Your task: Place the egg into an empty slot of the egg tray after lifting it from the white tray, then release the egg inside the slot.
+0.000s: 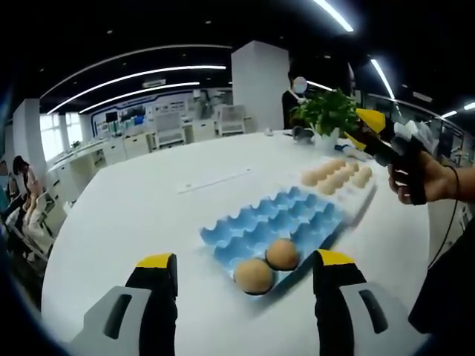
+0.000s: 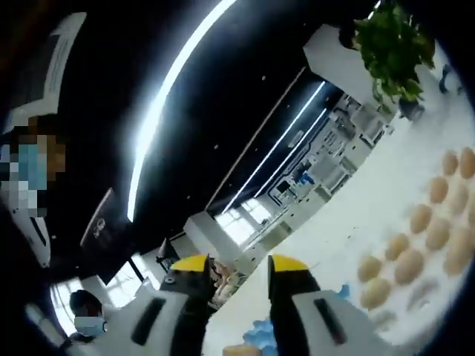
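Observation:
The blue egg tray (image 1: pixel 286 215) lies on the white table (image 1: pixel 133 215), with two brown eggs (image 1: pixel 254 275) (image 1: pixel 282 254) in its nearest slots. Beyond it, the white tray (image 1: pixel 365 204) carries several pale eggs (image 1: pixel 334 178). My left gripper (image 1: pixel 246 259) hangs open in front of the blue tray's near end, holding nothing. A hand holds my right gripper (image 1: pixel 367 122) in the air above the white tray's far right side. In the tilted right gripper view, its jaws (image 2: pixel 240 263) stand narrowly apart with nothing between them. The pale eggs (image 2: pixel 408 263) lie to their right, and a blue tray corner (image 2: pixel 260 330) shows below.
A potted plant (image 1: pixel 326 111) (image 2: pixel 390 44) stands on the table's far edge behind the white tray. A person (image 1: pixel 297 85) stands beyond it. The person's hand (image 1: pixel 415 178) and dark sleeve are at the right. The table's rounded edge runs down the left, with seated people (image 1: pixel 18 185) past it.

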### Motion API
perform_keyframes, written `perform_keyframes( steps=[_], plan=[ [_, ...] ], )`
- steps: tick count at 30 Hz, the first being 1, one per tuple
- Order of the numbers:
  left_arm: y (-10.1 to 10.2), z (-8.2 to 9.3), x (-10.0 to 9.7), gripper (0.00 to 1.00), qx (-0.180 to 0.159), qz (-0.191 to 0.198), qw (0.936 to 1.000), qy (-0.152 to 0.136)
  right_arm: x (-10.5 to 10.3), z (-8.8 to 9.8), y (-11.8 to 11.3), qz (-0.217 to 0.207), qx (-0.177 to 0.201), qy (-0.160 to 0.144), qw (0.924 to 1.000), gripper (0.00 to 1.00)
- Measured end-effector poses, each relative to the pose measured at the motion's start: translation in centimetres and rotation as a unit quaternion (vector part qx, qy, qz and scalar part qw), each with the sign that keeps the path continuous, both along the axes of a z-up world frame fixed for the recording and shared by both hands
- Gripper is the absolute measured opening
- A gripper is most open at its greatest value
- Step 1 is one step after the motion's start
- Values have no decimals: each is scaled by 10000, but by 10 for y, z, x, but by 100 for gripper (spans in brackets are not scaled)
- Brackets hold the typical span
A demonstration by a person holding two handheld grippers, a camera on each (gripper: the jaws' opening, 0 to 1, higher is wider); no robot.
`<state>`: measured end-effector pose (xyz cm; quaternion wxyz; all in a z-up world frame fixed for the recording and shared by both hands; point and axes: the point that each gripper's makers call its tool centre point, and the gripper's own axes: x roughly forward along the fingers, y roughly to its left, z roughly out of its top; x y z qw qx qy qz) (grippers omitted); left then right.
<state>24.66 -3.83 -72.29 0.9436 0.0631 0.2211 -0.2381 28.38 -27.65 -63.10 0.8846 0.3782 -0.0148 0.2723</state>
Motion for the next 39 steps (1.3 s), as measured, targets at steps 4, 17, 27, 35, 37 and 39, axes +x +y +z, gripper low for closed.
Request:
perform_keyframes(
  steps=[4, 17, 27, 35, 37, 39],
  plan=[
    [1, -1, 0, 74, -3, 8, 10000, 12, 13, -32, -54, -799, -1046, 419, 9904, 30],
    [1, -1, 1, 73, -28, 11, 10000, 8, 11, -125, -140, -1169, -4584, 1989, 8582, 29],
    [5, -3, 1, 73, -8, 42, 10000, 34, 19, -152, -143, -997, -4835, 2261, 8398, 27],
    [1, -5, 1, 72, -13, -22, 10000, 49, 18, -153, -141, -746, -5109, 2119, 8298, 28],
    [0, -5, 1, 72, -29, -23, 10000, 50, 18, -153, -142, -728, -5096, 2180, 8292, 27],
    [0, -5, 1, 72, -34, -24, 10000, 50, 18, -154, -143, -764, -4919, 2331, 8354, 27]
  ],
)
